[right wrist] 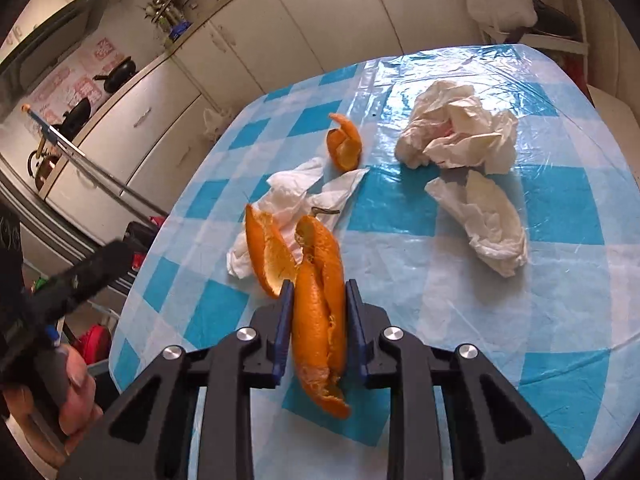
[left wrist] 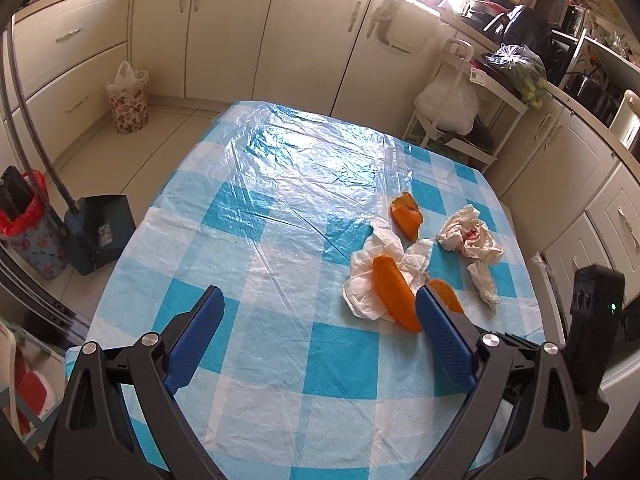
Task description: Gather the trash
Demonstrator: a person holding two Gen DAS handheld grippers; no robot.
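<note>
Trash lies on a blue-and-white checked table (left wrist: 280, 340). My right gripper (right wrist: 319, 288) is shut on a long orange peel (right wrist: 320, 312). A second peel (right wrist: 268, 254) lies just left of it on a white tissue (right wrist: 288, 196). A curled peel (right wrist: 345, 143) sits farther back. A big crumpled tissue (right wrist: 460, 132) and a smaller one (right wrist: 488, 224) lie to the right. My left gripper (left wrist: 316, 304) is open and empty above the table, left of the peels (left wrist: 394, 296) and tissues (left wrist: 468, 236).
A floral bin with a white liner (left wrist: 127, 98) stands on the floor by the cabinets. A bin with a red liner (left wrist: 28, 224) and a dark dustpan (left wrist: 96, 232) stand left of the table. A white cart (left wrist: 472, 112) stands behind the table.
</note>
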